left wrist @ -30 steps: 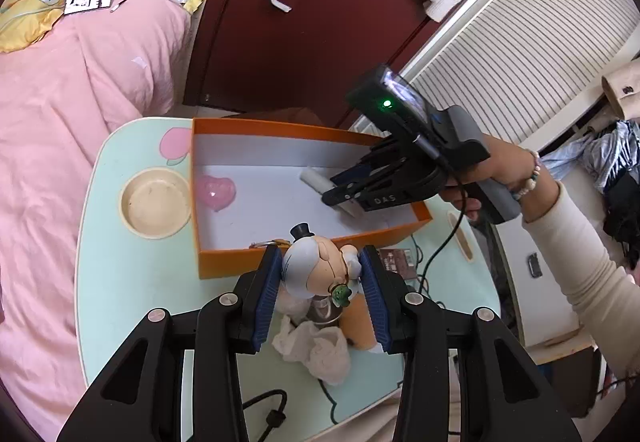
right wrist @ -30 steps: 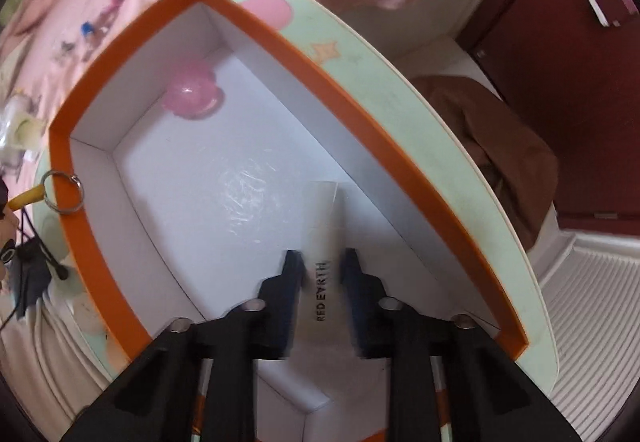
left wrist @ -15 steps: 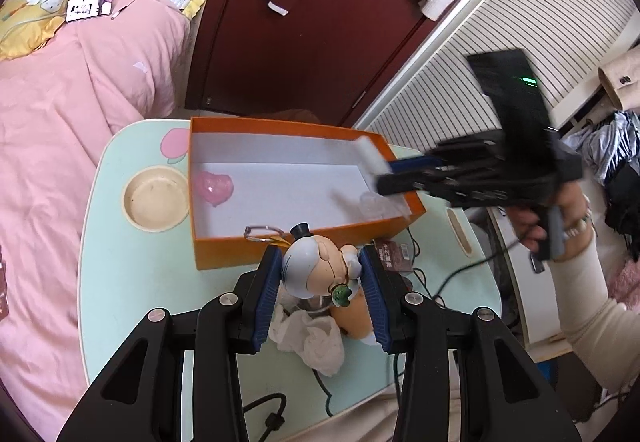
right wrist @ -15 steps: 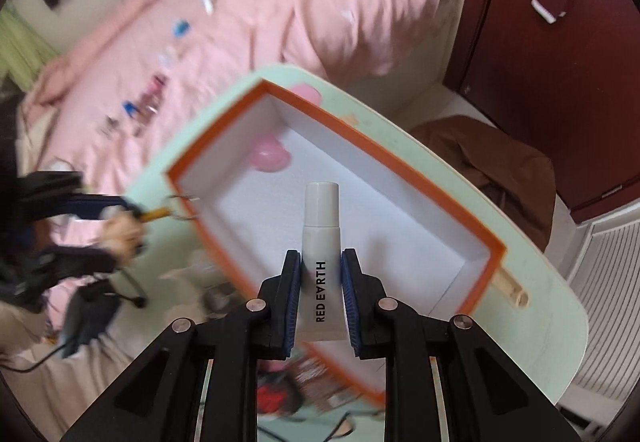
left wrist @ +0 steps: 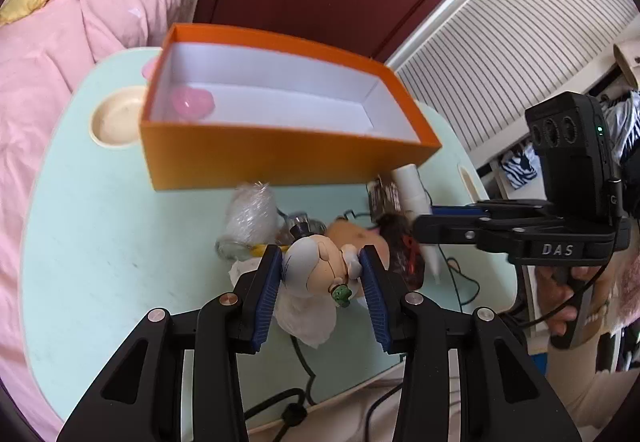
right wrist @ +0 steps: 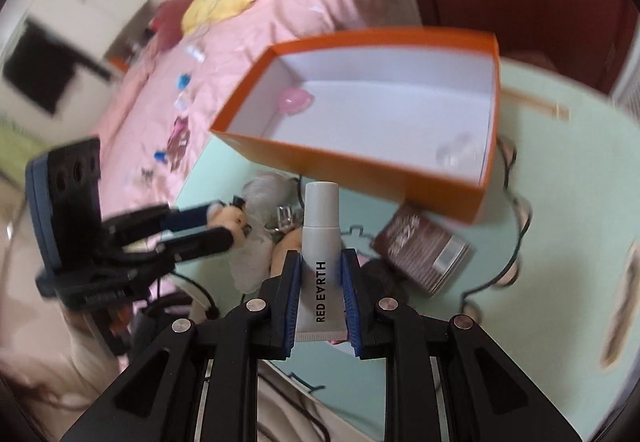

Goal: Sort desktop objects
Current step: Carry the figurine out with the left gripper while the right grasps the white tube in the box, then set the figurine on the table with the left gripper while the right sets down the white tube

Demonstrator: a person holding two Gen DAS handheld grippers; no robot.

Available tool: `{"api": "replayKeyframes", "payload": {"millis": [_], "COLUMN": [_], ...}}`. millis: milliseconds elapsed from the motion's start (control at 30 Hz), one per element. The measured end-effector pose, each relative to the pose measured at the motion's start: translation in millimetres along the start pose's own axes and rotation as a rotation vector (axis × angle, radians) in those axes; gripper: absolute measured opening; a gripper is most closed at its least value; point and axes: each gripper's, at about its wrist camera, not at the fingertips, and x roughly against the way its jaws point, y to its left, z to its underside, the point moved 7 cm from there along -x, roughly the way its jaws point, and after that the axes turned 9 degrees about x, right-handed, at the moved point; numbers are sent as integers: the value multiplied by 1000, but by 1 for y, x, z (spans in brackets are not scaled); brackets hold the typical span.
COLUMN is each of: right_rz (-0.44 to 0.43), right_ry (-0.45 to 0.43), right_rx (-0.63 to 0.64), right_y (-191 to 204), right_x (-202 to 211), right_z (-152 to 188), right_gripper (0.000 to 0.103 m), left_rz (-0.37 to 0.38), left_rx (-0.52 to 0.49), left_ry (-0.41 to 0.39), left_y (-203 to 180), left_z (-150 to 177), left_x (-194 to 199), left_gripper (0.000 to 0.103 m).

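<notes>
My left gripper (left wrist: 320, 274) is shut on a small doll figure (left wrist: 316, 268) with grey hair and a tiny black hat, held above a clutter pile in front of the orange box (left wrist: 280, 157). My right gripper (right wrist: 320, 274) is shut on a white cream tube (right wrist: 320, 242) lettered RED EARTH, held outside the box near its front right corner. The tube also shows in the left wrist view (left wrist: 416, 201), and the doll in the right wrist view (right wrist: 228, 217). A pink heart-shaped thing (left wrist: 192, 103) lies inside the box.
The mint-green table (left wrist: 100, 242) carries a round beige dish (left wrist: 114, 117), a bubble-wrapped glass jar (left wrist: 250, 217), crumpled white tissue (left wrist: 306, 314), a brown packet (right wrist: 420, 250) and black cables (left wrist: 460, 274). A pink bed (left wrist: 48, 53) lies to the left.
My right gripper has lifted the tube out of the box and swung it to the front right of the box. My left gripper has drawn back and lower with the doll.
</notes>
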Motion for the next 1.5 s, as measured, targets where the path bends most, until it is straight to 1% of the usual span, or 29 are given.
{"api": "replayKeyframes", "payload": {"millis": [100, 200, 300, 433, 533, 633, 700, 733, 767, 800, 833, 867, 900, 933, 967, 1000, 1100, 1167, 1233, 1400, 1500], "right_rz": [-1, -4, -2, 11, 76, 104, 87, 83, 80, 78, 76, 72, 70, 73, 84, 101, 169, 206, 223, 238, 256], "right_ry": [-9, -26, -46, -71, -89, -122, -147, -160, -173, -189, -205, -224, -242, -253, -262, -264, -252, -234, -217, -193, -189], "right_rx": [-36, -55, -58, -46, -2, 12, 7, 7, 8, 11, 13, 12, 8, 6, 0, -6, -22, -28, -42, -58, -44], "right_y": [-4, -4, -3, -1, 1, 2, 2, 2, 2, 3, 4, 4, 3, 3, 2, 0, -4, -6, -8, -10, -8], "right_x": [-3, -4, -5, -5, -4, 1, 7, 10, 12, 15, 18, 22, 25, 27, 28, 29, 28, 25, 21, 14, 13], "right_z": [6, 4, 0, -7, -11, -14, -15, -16, -17, -17, -17, -16, -15, -14, -12, -9, -3, 1, 6, 13, 14], "right_gripper": [20, 20, 20, 20, 21, 22, 26, 30, 36, 39, 45, 49, 51, 56, 60, 62, 62, 68, 70, 71, 71], "left_rz": [-21, -32, -38, -74, -108, -136, -146, -153, -160, -164, -166, -162, -153, -142, -138, -137, -170, -200, -212, -201, -217], "left_rx": [-17, -22, -24, -27, -17, 10, 23, 22, 20, 17, 17, 24, 34, 46, 55, 62, 60, 36, 17, 14, 12], "left_ry": [5, 3, -11, -43, -58, -67, -58, -52, -48, -50, -59, -83, -105, -116, -111, -108, -131, -140, -144, -153, -183], "left_y": [-2, -3, -4, -1, 7, 21, 29, 32, 34, 35, 36, 37, 37, 38, 38, 39, 39, 36, 32, 25, 26], "left_z": [3, 1, -1, -8, -12, -14, -13, -12, -11, -10, -9, -9, -10, -11, -11, -11, -13, -13, -12, -11, -13], "left_x": [-5, -7, -3, 7, 13, 17, 16, 14, 13, 13, 14, 17, 20, 22, 22, 23, 27, 29, 28, 29, 33], "left_gripper": [42, 42, 42, 42, 42, 42, 42, 43, 46, 61, 77, 82, 83, 83, 83, 83, 83, 83, 83, 83, 83]}}
